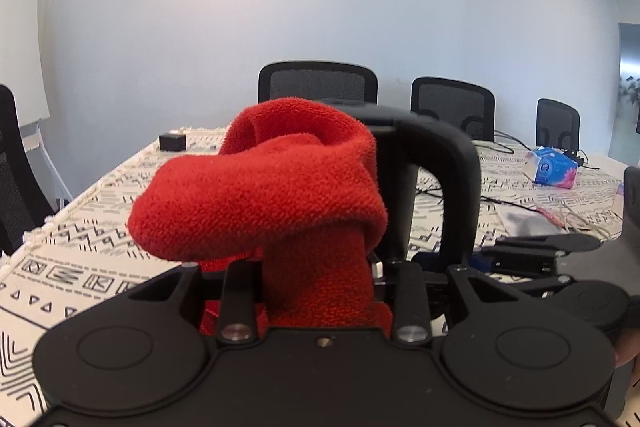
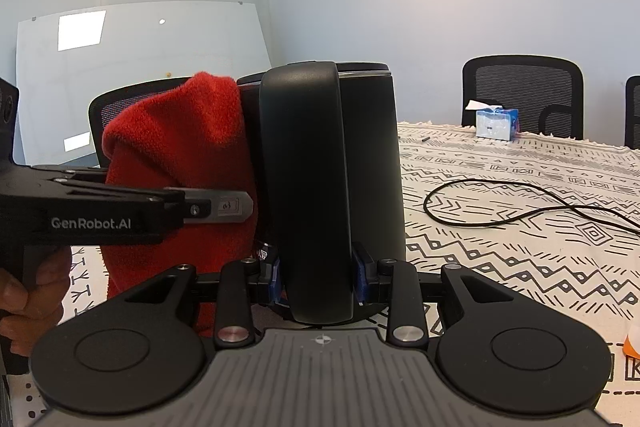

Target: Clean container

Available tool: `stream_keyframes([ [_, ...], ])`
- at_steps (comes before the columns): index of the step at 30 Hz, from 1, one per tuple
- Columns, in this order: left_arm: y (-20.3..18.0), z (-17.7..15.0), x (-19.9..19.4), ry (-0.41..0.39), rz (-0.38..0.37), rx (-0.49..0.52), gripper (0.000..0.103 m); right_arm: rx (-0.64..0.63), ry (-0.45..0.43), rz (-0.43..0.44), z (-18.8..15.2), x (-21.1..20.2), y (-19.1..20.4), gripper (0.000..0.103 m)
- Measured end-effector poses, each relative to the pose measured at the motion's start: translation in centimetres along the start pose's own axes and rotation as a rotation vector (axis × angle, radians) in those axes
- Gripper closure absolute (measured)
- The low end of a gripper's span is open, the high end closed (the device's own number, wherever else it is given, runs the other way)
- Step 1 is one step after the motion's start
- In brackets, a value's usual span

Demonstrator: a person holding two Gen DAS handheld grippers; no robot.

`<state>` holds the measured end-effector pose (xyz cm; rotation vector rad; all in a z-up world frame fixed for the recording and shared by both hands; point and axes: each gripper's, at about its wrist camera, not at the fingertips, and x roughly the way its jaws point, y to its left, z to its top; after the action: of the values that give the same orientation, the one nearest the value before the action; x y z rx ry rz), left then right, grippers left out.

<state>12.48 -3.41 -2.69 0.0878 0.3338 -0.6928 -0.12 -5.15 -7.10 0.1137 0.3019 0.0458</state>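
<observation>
- Right gripper (image 2: pixel 318 281), lower centre of the right wrist view: its blue-padded jaws are closed on the handle (image 2: pixel 306 187) of the black container (image 2: pixel 372 163). Gripping the handle steadies the body, presumably so it cannot turn or slide under wiping pressure.
- The container fills the middle of the right wrist view, upright over the patterned tablecloth (image 2: pixel 520 227); whether its base touches the cloth cannot be told.
- Left gripper (image 1: pixel 320 267), lower centre of the left wrist view: its jaws are clamped narrowly on a red cloth (image 1: pixel 260 191), which bulges forward in a thick wad beyond the tips.
- In the right wrist view the cloth lies at centre left, pressed against the container's side wall just beside the handle, judged to be the wiping contact.
- Left wrist view, centre right: the handle arches just beside the cloth.
- Tissue pack (image 1: pixel 552 167), right edge, and a black cable (image 2: pixel 500 207) lie well apart from the work.
</observation>
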Motion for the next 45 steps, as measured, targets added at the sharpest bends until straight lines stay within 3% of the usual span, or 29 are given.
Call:
stream_keyframes([
  [8, -0.2, -1.2, 1.2, 0.038, 0.014, -0.003, 0.067, 0.0, 0.0, 0.0, 0.0, 0.0, 0.0, 0.072],
  [14, -0.2, -0.3, -0.2, -0.007, -0.003, -0.003, 0.067, 0.0, 0.0, 0.0, 0.0, 0.0, 0.0, 0.072],
  [24, -0.4, -1.5, 0.2, 0.034, 0.016, -0.003, 0.067, -0.001, 0.0, -0.001, 0.1, 0.2, -0.1, 0.072],
  [45, -0.4, -0.4, -0.5, -0.01, 0.021, 0.004, 0.067, -0.001, -0.002, -0.001, 0.1, 0.5, -0.2, 0.072],
])
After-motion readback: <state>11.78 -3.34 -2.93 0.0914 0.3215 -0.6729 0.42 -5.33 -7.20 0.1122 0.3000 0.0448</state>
